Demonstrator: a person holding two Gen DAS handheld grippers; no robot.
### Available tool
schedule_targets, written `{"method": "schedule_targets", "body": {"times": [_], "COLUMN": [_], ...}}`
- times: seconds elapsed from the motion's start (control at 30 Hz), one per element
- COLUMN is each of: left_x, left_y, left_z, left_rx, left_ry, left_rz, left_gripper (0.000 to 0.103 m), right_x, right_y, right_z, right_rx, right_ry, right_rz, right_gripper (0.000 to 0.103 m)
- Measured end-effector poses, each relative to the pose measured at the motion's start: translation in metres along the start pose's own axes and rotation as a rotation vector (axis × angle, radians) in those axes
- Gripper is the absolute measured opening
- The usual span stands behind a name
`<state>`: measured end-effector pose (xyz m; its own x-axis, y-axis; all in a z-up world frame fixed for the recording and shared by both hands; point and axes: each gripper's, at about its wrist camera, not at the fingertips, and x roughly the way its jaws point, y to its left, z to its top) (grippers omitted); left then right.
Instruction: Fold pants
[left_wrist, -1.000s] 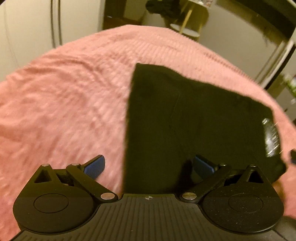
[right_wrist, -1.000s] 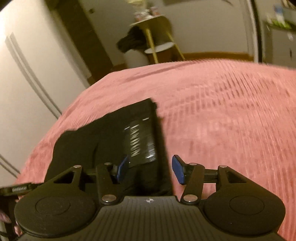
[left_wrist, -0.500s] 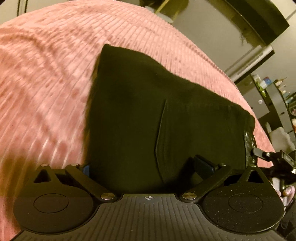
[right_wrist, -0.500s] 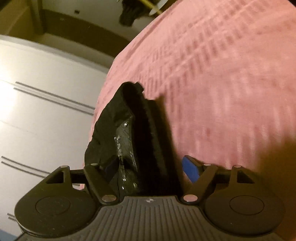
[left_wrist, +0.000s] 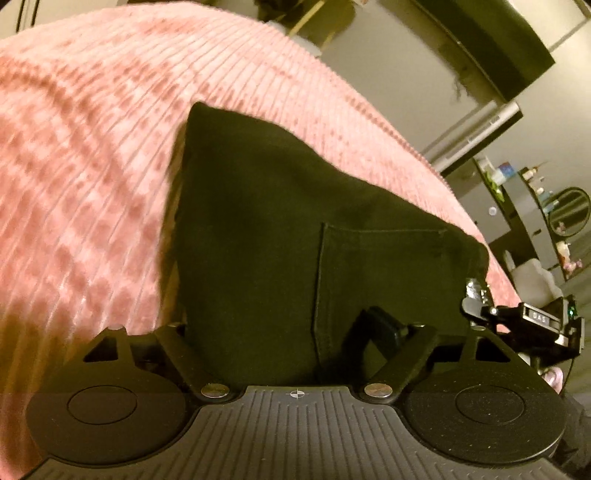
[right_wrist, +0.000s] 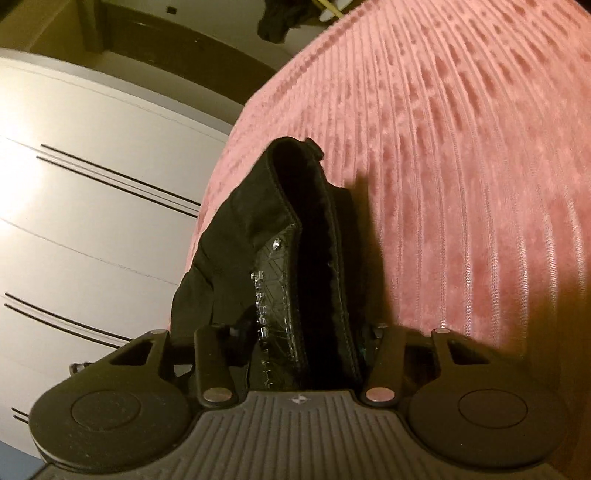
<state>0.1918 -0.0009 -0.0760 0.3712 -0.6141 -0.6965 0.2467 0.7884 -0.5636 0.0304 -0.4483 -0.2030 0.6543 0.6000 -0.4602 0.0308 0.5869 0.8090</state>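
The black pants (left_wrist: 280, 236) lie folded on a pink ribbed bedspread (left_wrist: 81, 177), a back pocket seam showing. My left gripper (left_wrist: 280, 332) straddles their near edge; the cloth fills the gap between its fingers and hides the left fingertip. In the right wrist view the waistband end of the pants (right_wrist: 295, 258), with a shiny label, stands up between the fingers of my right gripper (right_wrist: 299, 343), which has closed on it. The right gripper also shows in the left wrist view (left_wrist: 524, 317) at the pants' right corner.
White wardrobe doors (right_wrist: 81, 229) stand left of the bed. A yellow-legged stool with dark clothes (right_wrist: 280, 18) is beyond the bed. Shelves with small items and a round mirror (left_wrist: 569, 218) are at the far right.
Both grippers moved in and down onto the pants' near edge. The right gripper's fingers closed from wide apart onto the waistband end, which now stands lifted. The left gripper's gap filled with cloth.
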Motion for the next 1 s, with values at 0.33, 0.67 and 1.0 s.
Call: {"method": "schedule_targets", "body": {"times": [0.33, 0.67, 1.0], "left_x": [-0.007, -0.053, -0.082], "left_y": [-0.01, -0.024, 0.0], "left_z": [0.003, 0.016, 0.049], "left_rx": [0.002, 0.005, -0.122], "left_ry": [-0.028, -0.142, -0.313], "left_rz": [0.047, 0.027, 0.342], "left_gripper": [0.069, 0.044, 0.076], "right_x": [0.006, -0.002, 0.044], "right_y": [0.029, 0.108, 0.153], "right_z": [-0.006, -0.004, 0.027], "right_rx": [-0.059, -0.216, -0.24], "right_ry": [-0.026, -0.07, -0.121], "right_rz": [-0.058, -0.056, -0.08], "right_gripper": [0.041, 0.033, 0.072]}}
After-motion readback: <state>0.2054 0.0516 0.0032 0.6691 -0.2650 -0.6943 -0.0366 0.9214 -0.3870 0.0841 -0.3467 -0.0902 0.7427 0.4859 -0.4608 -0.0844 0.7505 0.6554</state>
